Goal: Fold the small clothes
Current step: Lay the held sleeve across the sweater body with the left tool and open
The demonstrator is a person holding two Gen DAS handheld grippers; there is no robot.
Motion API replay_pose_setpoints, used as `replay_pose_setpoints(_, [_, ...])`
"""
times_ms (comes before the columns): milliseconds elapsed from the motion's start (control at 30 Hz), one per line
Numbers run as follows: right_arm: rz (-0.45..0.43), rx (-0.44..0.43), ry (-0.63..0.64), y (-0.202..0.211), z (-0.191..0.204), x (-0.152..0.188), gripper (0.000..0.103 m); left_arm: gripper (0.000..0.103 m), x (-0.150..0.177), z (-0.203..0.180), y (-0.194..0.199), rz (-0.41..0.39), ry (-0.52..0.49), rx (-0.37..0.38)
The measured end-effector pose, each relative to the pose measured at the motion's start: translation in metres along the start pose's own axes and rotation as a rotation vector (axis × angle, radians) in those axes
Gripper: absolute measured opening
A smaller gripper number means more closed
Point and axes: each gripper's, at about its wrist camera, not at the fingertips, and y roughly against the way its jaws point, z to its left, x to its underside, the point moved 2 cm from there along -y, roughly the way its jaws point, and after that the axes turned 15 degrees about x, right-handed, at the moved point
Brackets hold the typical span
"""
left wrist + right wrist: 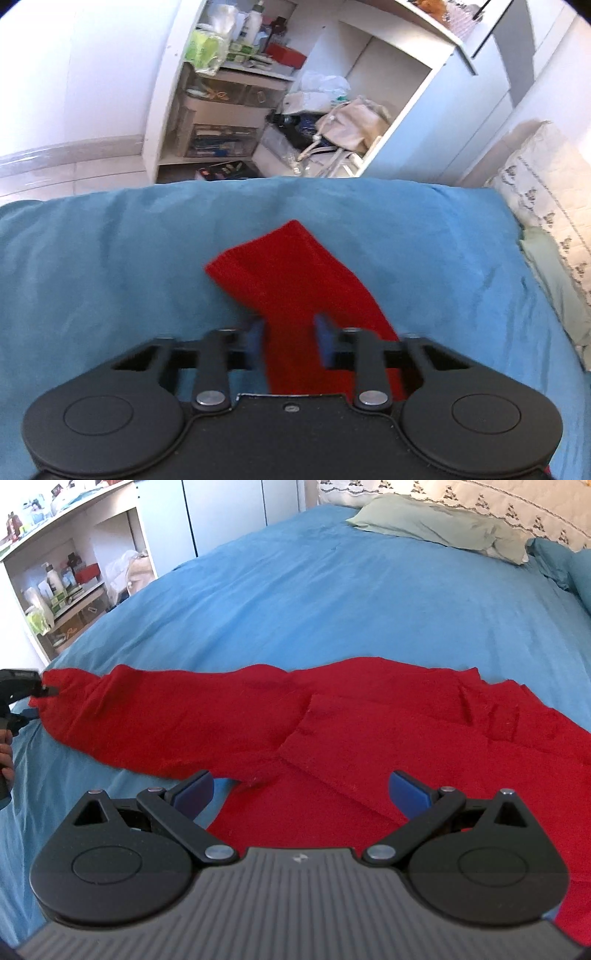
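On the blue suede-like bedspread (332,602) lie one red knitted garment (369,731) and, at its far end, one pale green pillow (436,528), with two black two-finger grippers (301,792) over it.

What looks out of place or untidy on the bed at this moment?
The red garment lies unevenly on the blue bedcover: one sleeve is stretched far sideways, and a flap is folded askew over the middle. The left gripper has its jaws around the sleeve end. Nothing looks spilled or damaged.
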Motion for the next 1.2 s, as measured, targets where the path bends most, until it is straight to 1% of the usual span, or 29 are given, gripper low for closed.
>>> replay_pose_setpoints(33, [-0.001,0.001,-0.005,0.000,-0.002,0.000,0.103,0.014,0.000,0.001,0.001,0.001,0.005,0.001])
replay_pose_setpoints(67, [-0.002,0.002,-0.007,0.001,-0.005,0.001,0.103,0.010,0.000,0.001,0.000,0.001,0.007,0.005])
replay_pose_setpoints(167, [-0.009,0.013,-0.017,0.003,-0.012,0.002,0.103,0.008,-0.001,-0.010,0.005,-0.003,-0.026,0.013])
replay_pose_setpoints(267, [-0.021,0.022,-0.037,0.009,-0.023,0.004,0.103,0.008,-0.004,-0.036,0.017,-0.019,-0.071,0.061])
replay_pose_setpoints(367, [-0.025,0.039,-0.067,0.015,-0.039,0.007,0.103,0.008,-0.004,-0.078,0.031,-0.029,-0.140,0.138])
replay_pose_setpoints(433, [-0.032,0.052,-0.093,0.019,-0.053,0.008,0.103,0.008,0.000,-0.113,0.041,-0.031,-0.195,0.198])
replay_pose_setpoints(567, [-0.055,0.088,-0.160,0.033,-0.091,0.011,0.103,0.008,0.024,-0.200,0.059,-0.003,-0.301,0.359])
replay_pose_setpoints(667, [-0.060,0.125,-0.216,0.044,-0.126,0.015,0.103,0.008,0.063,-0.271,0.069,0.053,-0.384,0.491])
replay_pose_setpoints(767, [-0.064,0.163,-0.266,0.053,-0.165,0.022,0.103,0.008,0.120,-0.334,0.073,0.142,-0.454,0.613])
replay_pose_setpoints(833, [-0.061,0.193,-0.291,0.058,-0.192,0.028,0.103,0.008,0.171,-0.369,0.069,0.213,-0.509,0.661])
replay_pose_setpoints(867, [-0.059,0.208,-0.304,0.060,-0.205,0.032,0.103,0.008,0.192,-0.380,0.065,0.248,-0.520,0.675])
replay_pose_setpoints(900, [-0.057,0.221,-0.318,0.062,-0.218,0.037,0.103,0.008,0.219,-0.391,0.058,0.301,-0.535,0.686])
replay_pose_setpoints(933, [-0.051,0.232,-0.331,0.064,-0.232,0.042,0.103,0.008,0.246,-0.399,0.050,0.352,-0.562,0.678])
replay_pose_setpoints(967, [-0.043,0.242,-0.340,0.064,-0.244,0.046,0.103,0.008,0.267,-0.404,0.042,0.386,-0.593,0.664])
replay_pose_setpoints(1033, [-0.027,0.266,-0.359,0.065,-0.267,0.058,0.103,0.008,0.315,-0.408,0.025,0.471,-0.679,0.618])
replay_pose_setpoints(1067, [-0.018,0.272,-0.367,0.065,-0.277,0.064,0.103,0.008,0.334,-0.407,0.018,0.508,-0.704,0.598])
replay_pose_setpoints(1167, [0.008,0.276,-0.389,0.063,-0.302,0.086,0.103,0.008,0.376,-0.399,0.003,0.594,-0.744,0.543])
replay_pose_setpoints(1200, [0.016,0.272,-0.393,0.061,-0.308,0.091,0.103,0.008,0.383,-0.397,-0.001,0.608,-0.756,0.530])
